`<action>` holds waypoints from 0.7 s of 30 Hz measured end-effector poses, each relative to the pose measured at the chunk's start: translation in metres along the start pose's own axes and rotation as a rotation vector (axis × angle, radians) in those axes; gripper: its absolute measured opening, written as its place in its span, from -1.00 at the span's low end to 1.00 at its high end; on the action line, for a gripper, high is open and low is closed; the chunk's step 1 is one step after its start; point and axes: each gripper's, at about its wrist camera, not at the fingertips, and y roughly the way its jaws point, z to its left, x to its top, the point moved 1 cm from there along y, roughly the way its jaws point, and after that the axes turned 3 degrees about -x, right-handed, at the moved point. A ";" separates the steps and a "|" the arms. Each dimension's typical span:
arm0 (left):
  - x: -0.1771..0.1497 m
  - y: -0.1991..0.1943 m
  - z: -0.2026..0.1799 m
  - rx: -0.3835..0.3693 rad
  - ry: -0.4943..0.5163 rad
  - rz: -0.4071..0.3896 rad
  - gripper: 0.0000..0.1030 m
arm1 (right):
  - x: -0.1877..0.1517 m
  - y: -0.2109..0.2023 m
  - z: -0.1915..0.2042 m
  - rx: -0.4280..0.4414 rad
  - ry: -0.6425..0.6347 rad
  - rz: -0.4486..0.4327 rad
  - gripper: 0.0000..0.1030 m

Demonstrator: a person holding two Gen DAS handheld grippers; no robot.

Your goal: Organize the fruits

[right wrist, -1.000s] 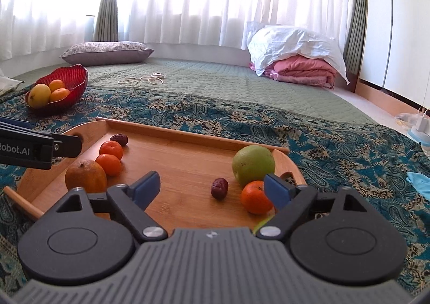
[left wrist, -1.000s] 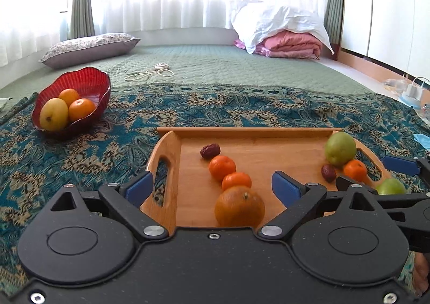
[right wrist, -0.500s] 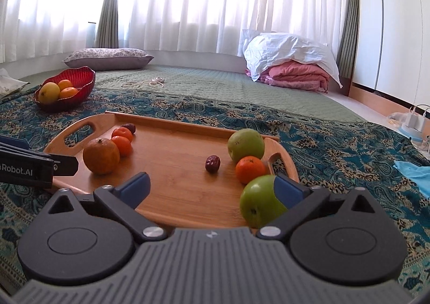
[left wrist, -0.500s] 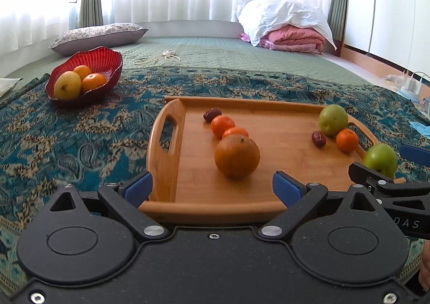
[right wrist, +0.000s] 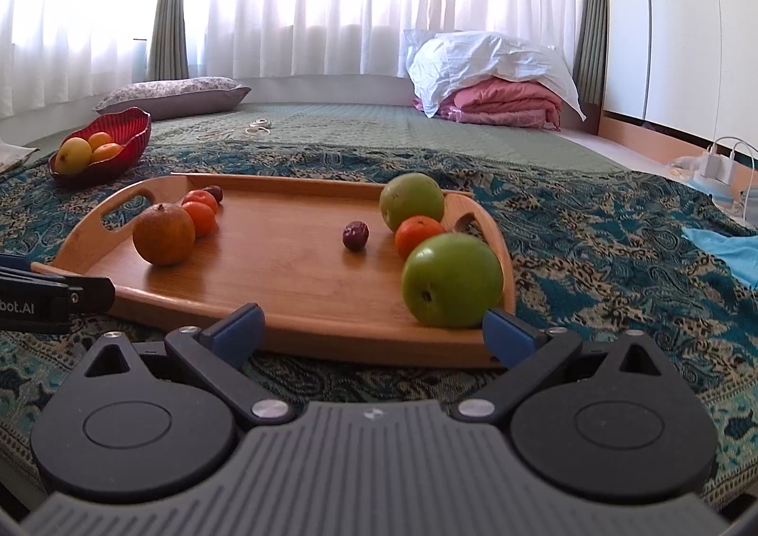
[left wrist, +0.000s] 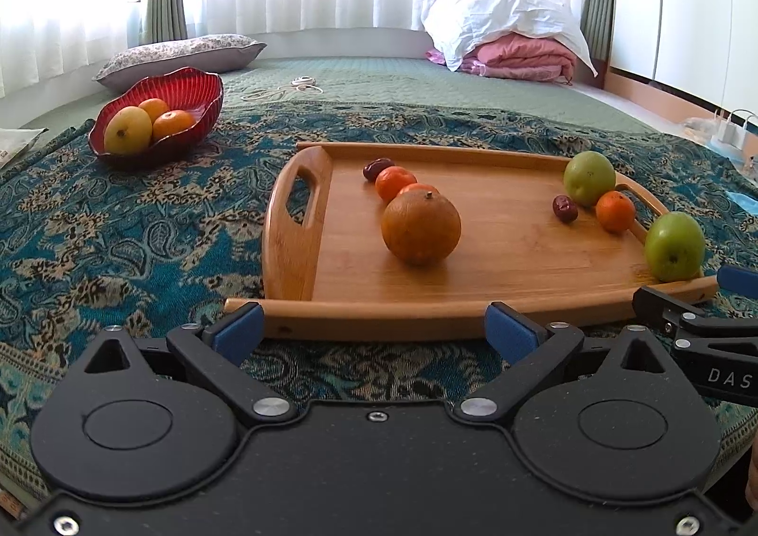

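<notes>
A: Both hand-held grippers, left and right, are hanging wide open, holding nothing, just near the wooden tray.

B: Fruit?

A: Sitting in two clusters on it, seemingly sorted; more in the far-left red bowl. Grippers are pulling back; the near green apple is newly visible.

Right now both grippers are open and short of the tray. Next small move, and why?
Probably ease the right gripper forward around the near green apple. It sits at the wooden tray front right corner, nearest that gripper's open fingers, and nothing is held. The left gripper faces the big orange, farther in.
</notes>
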 end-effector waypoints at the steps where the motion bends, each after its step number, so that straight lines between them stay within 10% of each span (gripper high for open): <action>1: -0.001 0.001 0.000 0.001 -0.001 0.002 0.95 | -0.002 0.001 -0.001 -0.002 0.003 0.006 1.00; 21: -0.016 0.026 -0.003 0.048 -0.011 0.041 0.99 | -0.018 0.019 0.000 -0.011 -0.012 0.073 1.00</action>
